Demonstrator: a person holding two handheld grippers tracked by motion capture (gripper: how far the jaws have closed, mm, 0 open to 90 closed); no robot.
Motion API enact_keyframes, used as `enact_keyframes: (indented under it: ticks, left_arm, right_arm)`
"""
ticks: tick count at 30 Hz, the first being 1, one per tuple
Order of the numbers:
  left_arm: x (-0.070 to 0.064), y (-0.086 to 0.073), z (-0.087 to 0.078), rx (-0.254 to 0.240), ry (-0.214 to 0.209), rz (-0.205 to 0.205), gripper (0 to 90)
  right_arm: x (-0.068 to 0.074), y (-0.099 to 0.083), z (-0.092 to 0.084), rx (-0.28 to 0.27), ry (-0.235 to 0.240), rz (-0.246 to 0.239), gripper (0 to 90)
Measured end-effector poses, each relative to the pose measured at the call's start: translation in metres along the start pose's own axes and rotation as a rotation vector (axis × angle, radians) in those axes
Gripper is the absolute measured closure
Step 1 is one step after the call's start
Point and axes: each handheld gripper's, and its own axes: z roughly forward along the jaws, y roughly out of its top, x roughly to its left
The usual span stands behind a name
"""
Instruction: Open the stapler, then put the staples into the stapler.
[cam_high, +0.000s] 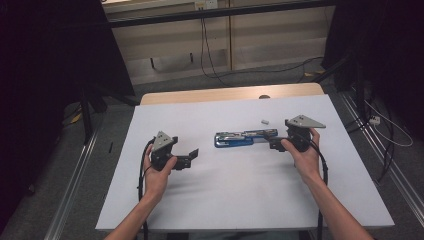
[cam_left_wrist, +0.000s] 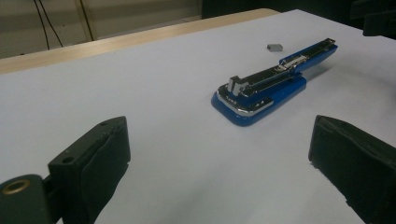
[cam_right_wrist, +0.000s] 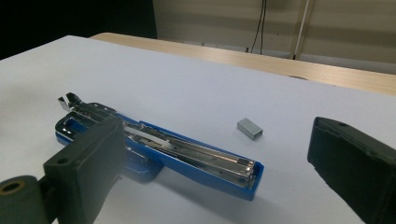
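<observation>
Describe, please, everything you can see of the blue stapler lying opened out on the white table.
The blue stapler with bright metal parts lies flat on the white table, swung fully open, so base and top arm stretch in one long line. The shiny staple channel faces up; whether staples sit in it cannot be told. A small grey block of staples lies apart beside it. The right gripper is at one end, jaws open, one jaw in front of the stapler in the right gripper view; contact cannot be told.

Illumination is dim and overhead; the white surface reads bluish-grey, surroundings fall dark, and near jaws appear soft-focused.
</observation>
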Motion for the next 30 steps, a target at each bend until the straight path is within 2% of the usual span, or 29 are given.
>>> enact_keyframes:
  ticks: [3,6,8,9,12,16,18,20,24,26,30]
  left_arm:
    - [-0.001,-0.005,-0.01,-0.003,-0.001,-0.021,5.7]
    - [-0.004,-0.006,-0.023,-0.042,-0.019,-0.055,5.6]
    - [-0.007,-0.007,-0.031,-0.05,-0.002,-0.034,5.6]
    - [-0.008,-0.009,-0.034,-0.049,-0.006,-0.028,5.4]
    - [-0.01,-0.015,-0.041,-0.042,-0.002,-0.029,5.4]
    - [-0.01,-0.019,-0.042,-0.047,0.009,-0.066,5.5]
    - [-0.011,-0.02,-0.041,-0.03,0.004,-0.055,5.6]
    - [-0.011,-0.02,-0.042,-0.034,0.002,-0.058,5.6]
    - [-0.011,-0.021,-0.045,-0.04,0.007,-0.05,5.6]
    - [-0.01,-0.024,-0.048,-0.025,0.002,-0.038,5.5]
    - [-0.01,-0.029,-0.057,-0.034,-0.003,-0.044,5.6]
  right_arm:
    - [0.002,0.0,0.0,0.004,-0.001,-0.009,4.3]
    - [0.005,0.001,0.0,0.004,-0.001,-0.019,4.3]
    - [0.005,0.002,-0.001,-0.003,-0.003,-0.022,4.3]
    - [0.005,0.002,-0.002,-0.006,-0.003,-0.019,4.3]
    - [0.005,0.002,-0.003,-0.007,-0.002,-0.015,4.1]
    - [0.005,0.003,-0.002,-0.013,0.01,-0.032,6.0]
    - [0.006,0.003,-0.001,-0.008,0.02,-0.039,5.8]
    - [0.007,0.004,0.0,-0.006,0.019,-0.047,6.6]
    - [0.005,0.006,0.001,0.023,0.042,-0.053,6.0]
    - [0.001,0.009,0.003,0.037,0.042,-0.056,6.1]
    - [-0.004,0.014,0.006,0.056,0.045,-0.051,6.8]
